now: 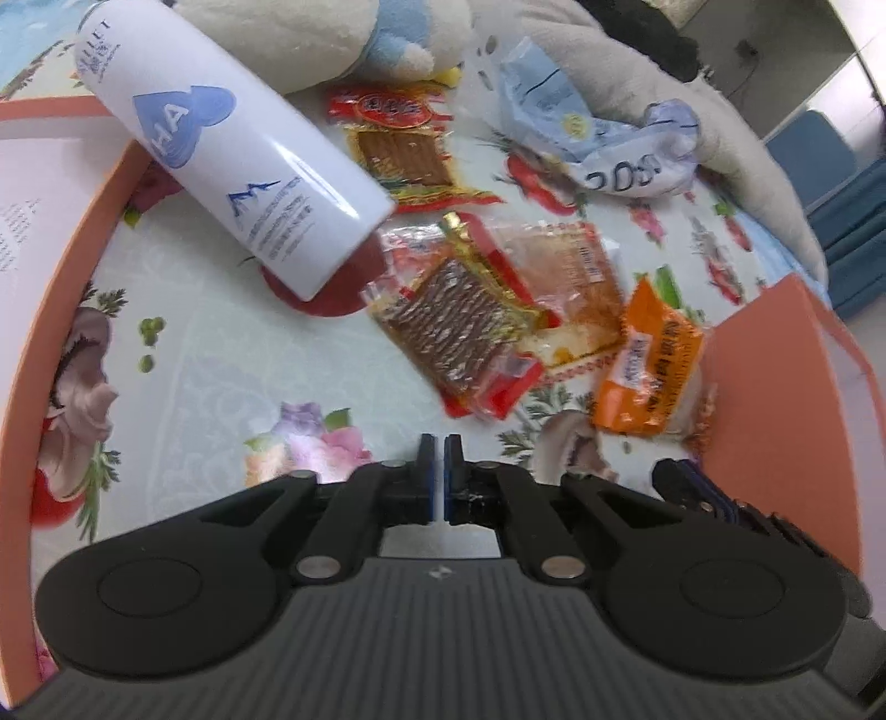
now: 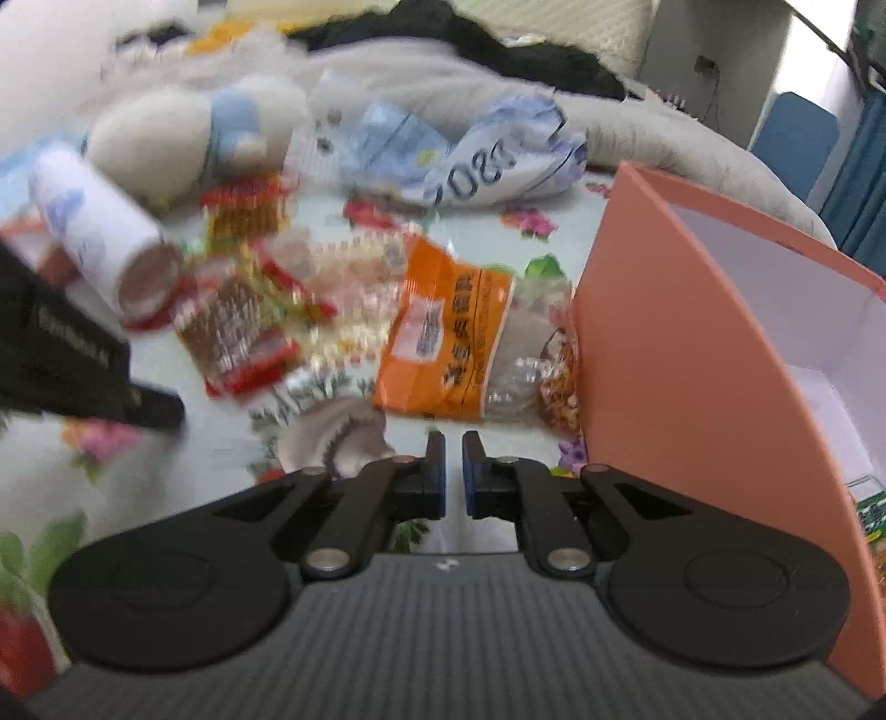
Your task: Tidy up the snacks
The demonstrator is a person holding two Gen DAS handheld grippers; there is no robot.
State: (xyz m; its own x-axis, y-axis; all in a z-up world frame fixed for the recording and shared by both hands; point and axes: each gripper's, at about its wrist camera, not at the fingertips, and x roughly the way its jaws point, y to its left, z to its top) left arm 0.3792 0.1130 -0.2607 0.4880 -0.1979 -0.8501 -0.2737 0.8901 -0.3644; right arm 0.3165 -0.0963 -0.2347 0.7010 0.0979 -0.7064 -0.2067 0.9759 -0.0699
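Note:
Several snack packets lie on a flowered cloth (image 1: 210, 376). A brown strip packet (image 1: 457, 327) lies over a pale biscuit packet (image 1: 576, 277), with an orange packet (image 1: 645, 371) to their right and a red-yellow packet (image 1: 407, 147) farther back. My left gripper (image 1: 440, 446) is shut and empty, a short way in front of the brown packet. In the right wrist view the orange packet (image 2: 446, 338) lies just beyond my right gripper (image 2: 453, 443), which is shut with nothing between its fingers. The brown packet (image 2: 238, 327) is blurred at the left.
A white can (image 1: 232, 166) lies tilted at the left. An open salmon box (image 2: 692, 343) stands at the right, its wall (image 1: 775, 399) also beside the left gripper. A salmon lid (image 1: 61, 277), a plush toy (image 1: 310, 39), crumpled blue bags (image 1: 587, 133) and a grey blanket (image 2: 443, 72) surround the snacks.

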